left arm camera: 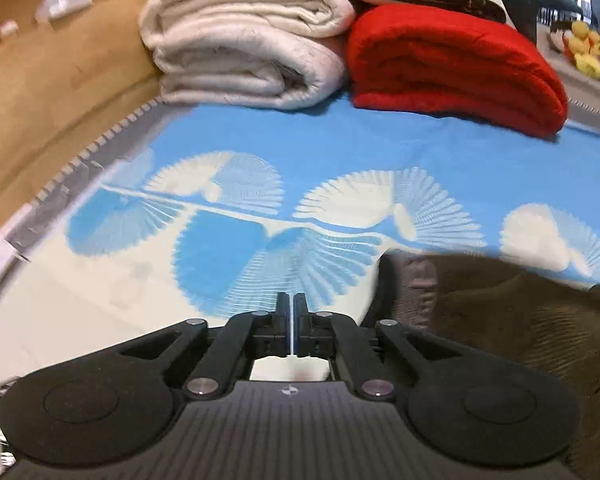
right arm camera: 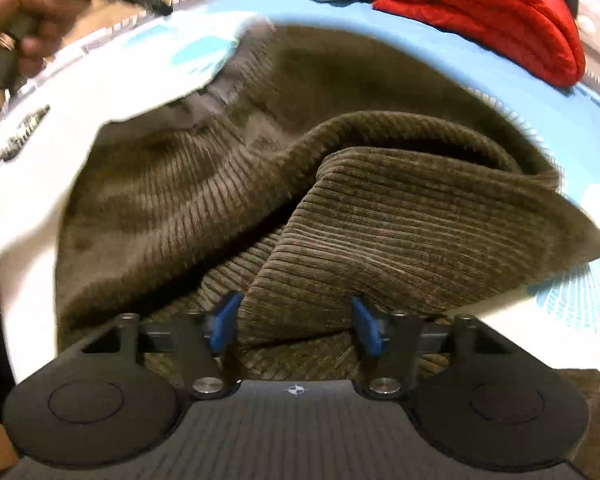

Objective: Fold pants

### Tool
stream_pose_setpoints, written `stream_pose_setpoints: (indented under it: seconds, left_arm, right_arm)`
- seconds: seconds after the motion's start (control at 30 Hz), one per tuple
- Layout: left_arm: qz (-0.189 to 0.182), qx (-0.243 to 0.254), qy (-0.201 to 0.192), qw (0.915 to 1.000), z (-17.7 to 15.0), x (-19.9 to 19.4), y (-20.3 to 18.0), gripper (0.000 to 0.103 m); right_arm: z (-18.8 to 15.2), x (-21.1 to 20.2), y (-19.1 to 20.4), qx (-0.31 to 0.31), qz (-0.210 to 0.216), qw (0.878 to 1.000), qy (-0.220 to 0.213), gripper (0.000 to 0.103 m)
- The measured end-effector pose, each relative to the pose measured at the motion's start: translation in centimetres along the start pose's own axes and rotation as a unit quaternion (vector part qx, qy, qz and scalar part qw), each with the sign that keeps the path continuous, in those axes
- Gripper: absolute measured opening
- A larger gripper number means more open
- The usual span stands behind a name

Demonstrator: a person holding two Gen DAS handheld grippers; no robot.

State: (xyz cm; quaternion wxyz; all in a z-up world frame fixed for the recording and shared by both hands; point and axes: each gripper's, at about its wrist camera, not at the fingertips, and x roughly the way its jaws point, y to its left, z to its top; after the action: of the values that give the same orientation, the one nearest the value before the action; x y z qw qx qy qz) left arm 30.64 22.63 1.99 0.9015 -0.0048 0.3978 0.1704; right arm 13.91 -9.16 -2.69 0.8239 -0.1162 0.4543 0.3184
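The olive-brown corduroy pants [right arm camera: 260, 140] lie rumpled on a blue and white bedsheet [right arm camera: 32, 208], with a grey waistband at the upper left. A thick fold of the cloth fills the gap between the blue pads [right arm camera: 222, 322] of my right gripper [right arm camera: 295, 322], and both pads press against it. My left gripper [left arm camera: 291, 308] is shut with nothing between its fingers. It hovers over bare sheet [left arm camera: 340, 152], and the waistband end of the pants [left arm camera: 500, 320] lies just to its right. In the right wrist view a hand [right arm camera: 16, 12] holds a dark blurred tool at the top left.
A folded white quilt [left arm camera: 240, 52] and a folded red blanket [left arm camera: 452, 64] are stacked at the far side of the bed. A tan padded surface [left arm camera: 40, 80] runs along the left edge. Yellow objects [left arm camera: 588, 48] sit at the far right.
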Motion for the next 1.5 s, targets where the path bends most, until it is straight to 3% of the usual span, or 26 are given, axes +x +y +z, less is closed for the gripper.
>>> stream_pose_setpoints:
  seconds: [0.03, 0.1, 0.17, 0.27, 0.3, 0.43, 0.53, 0.6, 0.73, 0.83, 0.9, 0.97, 1.07, 1.2, 1.27, 1.33, 1.4, 1.5]
  left_arm:
    - [-0.019, -0.006, 0.005, 0.9998, 0.2, 0.4, -0.1, 0.008]
    - [-0.062, -0.011, 0.028, 0.9976, 0.3, 1.8, -1.0, 0.032]
    - [-0.092, -0.014, 0.058, 0.9940, -0.1, 3.1, -1.6, 0.063]
    - [-0.127, -0.009, 0.100, 0.9868, -1.1, 5.5, -2.8, 0.082]
    - [-0.132, -0.007, 0.111, 0.9849, -1.6, 6.3, -3.0, 0.084]
    - [-0.119, -0.002, 0.130, 0.9843, -3.0, 8.7, -3.0, 0.085]
    - [-0.133, -0.035, 0.138, 0.9809, -3.5, 9.7, -2.3, 0.085]
    - [-0.141, -0.047, 0.137, 0.9794, -3.5, 9.9, -2.1, 0.087]
    - [-0.136, -0.020, 0.132, 0.9816, -3.9, 10.5, -3.0, 0.087]
    - [-0.133, 0.009, 0.124, 0.9833, -4.3, 10.7, -3.6, 0.086]
    - [-0.128, 0.039, 0.118, 0.9840, -4.7, 10.9, -3.9, 0.074]
    - [-0.137, 0.057, 0.114, 0.9824, -4.6, 10.5, -3.6, 0.045]
    - [-0.126, 0.066, 0.121, 0.9824, -3.8, 9.9, -3.1, 0.035]
    - [-0.055, 0.090, 0.123, 0.9868, -3.7, 9.5, -1.4, 0.034]
    - [-0.020, 0.073, 0.132, 0.9883, -3.5, 9.7, 0.3, 0.034]
    - [-0.006, 0.067, 0.141, 0.9877, -3.4, 9.8, 1.5, 0.034]
    - [-0.012, 0.071, 0.143, 0.9871, -3.5, 9.7, 1.9, 0.035]
    - [-0.009, 0.081, 0.142, 0.9865, -3.5, 9.7, 1.7, 0.035]
  right_arm:
    - [0.0, -0.9, -0.5, 0.010, 0.005, 1.000, -0.006, 0.039]
    - [-0.4, -3.1, -1.7, 0.038, 0.012, 0.999, -0.024, 0.030]
    - [-0.1, -4.3, -3.5, 0.078, 0.016, 0.996, -0.045, 0.010]
    - [-1.0, -7.5, -7.8, 0.164, 0.035, 0.983, -0.074, 0.009]
    - [-1.4, -8.3, -8.9, 0.183, 0.036, 0.979, -0.079, 0.009]
    - [-3.0, -8.8, -12.6, 0.272, 0.029, 0.957, -0.093, 0.010]
    - [-3.0, -8.8, -13.3, 0.307, 0.030, 0.945, -0.104, 0.020]
    - [-2.9, -8.7, -14.3, 0.333, 0.034, 0.934, -0.125, 0.021]
    - [-1.9, -8.9, -16.7, 0.391, 0.004, 0.908, -0.152, 0.033]
    - [-2.3, -6.7, -18.3, 0.419, -0.014, 0.899, -0.125, 0.041]
    - [-2.4, -4.7, -18.6, 0.437, -0.005, 0.894, -0.094, 0.047]
    - [-2.3, -2.6, -18.6, 0.450, -0.003, 0.890, -0.068, 0.051]
    - [-2.0, 0.1, -18.4, 0.469, 0.001, 0.882, -0.043, 0.058]
    - [-1.2, 2.8, -18.4, 0.495, 0.019, 0.868, -0.033, 0.060]
    - [-0.8, 3.2, -18.1, 0.492, 0.025, 0.869, -0.043, 0.053]
    - [-0.1, 2.6, -17.7, 0.482, 0.009, 0.875, -0.054, 0.003]
    - [0.3, 1.2, -17.8, 0.477, 0.001, 0.876, -0.078, 0.002]
    - [0.2, -2.0, -19.0, 0.489, -0.012, 0.863, -0.127, 0.001]
